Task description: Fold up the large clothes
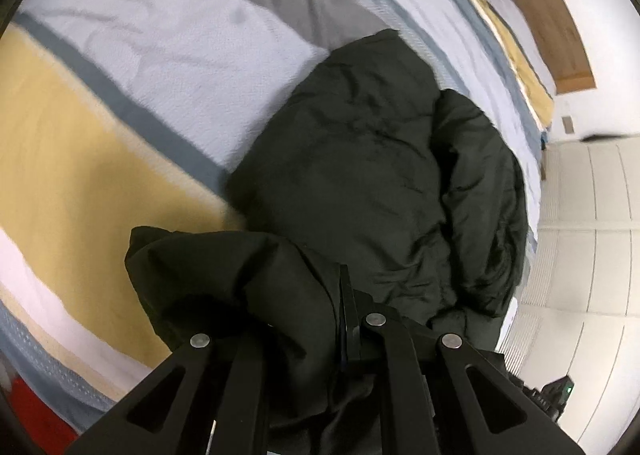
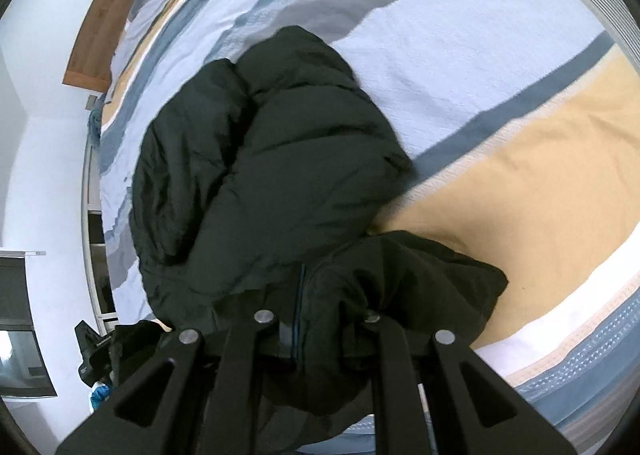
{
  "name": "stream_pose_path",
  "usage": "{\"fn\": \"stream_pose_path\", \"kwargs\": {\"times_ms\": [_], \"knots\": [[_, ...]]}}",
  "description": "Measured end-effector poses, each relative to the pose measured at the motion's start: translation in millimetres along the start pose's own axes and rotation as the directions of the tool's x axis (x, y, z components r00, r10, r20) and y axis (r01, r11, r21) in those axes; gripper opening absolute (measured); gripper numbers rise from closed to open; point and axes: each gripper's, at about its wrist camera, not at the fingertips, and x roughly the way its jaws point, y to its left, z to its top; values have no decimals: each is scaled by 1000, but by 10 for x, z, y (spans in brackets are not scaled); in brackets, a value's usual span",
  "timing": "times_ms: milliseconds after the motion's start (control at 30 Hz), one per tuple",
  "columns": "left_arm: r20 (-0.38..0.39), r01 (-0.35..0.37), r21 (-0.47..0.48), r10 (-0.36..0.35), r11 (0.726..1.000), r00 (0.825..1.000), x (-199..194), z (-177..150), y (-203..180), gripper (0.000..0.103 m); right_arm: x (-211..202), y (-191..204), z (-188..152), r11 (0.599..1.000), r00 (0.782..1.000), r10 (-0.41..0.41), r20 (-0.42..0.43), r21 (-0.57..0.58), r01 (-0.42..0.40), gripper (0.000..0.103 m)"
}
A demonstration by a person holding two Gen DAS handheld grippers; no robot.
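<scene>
Left claw point(image 1: 344, 319) clamped on a bunched fold of the black puffy jacket point(image 1: 372, 175); right claw point(image 2: 316, 319) apparently likewise, fingertips buried in fabric. Jacket's bulk lies ahead of both, heaped on the striped bed point(image 1: 120, 95).

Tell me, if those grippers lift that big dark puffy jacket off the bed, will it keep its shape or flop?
The jacket would probably flop: the part bunched at the left gripper already droops in soft folds. Its puffy, quilted bulk suggests it is light for its size. The smooth shell may be slippery, so the part at the right gripper could slide out.
</scene>
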Motion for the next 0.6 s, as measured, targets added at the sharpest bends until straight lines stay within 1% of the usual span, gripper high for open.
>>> {"fn": "stream_pose_path", "kwargs": {"times_ms": [100, 167, 267, 400, 467, 600], "knots": [[15, 24, 6, -24, 1000, 1000, -76, 56, -31, 9, -83, 25, 63, 1000, 999, 22, 25, 12, -22, 11], [34, 54, -12, -54, 998, 998, -157, 93, -32, 9, -162, -14, 104, 998, 998, 45, 50, 42, -47, 11], [59, 82, -11, -82, 997, 995, -264, 146, -44, 9, -282, -96, 166, 992, 992, 76, 95, 89, -85, 11], [83, 106, -71, -100, 992, 992, -339, 251, 8, 9, -372, -151, 241, 986, 989, 79, 128, 134, -96, 11], [101, 125, -82, -116, 989, 988, -381, 284, -14, 9, -407, -145, 274, 981, 984, 93, 149, 155, -116, 11], [128, 174, -75, -164, 982, 978, -490, 318, -108, 9, -485, -59, 328, 975, 974, 136, 183, 152, -164, 11]]}}
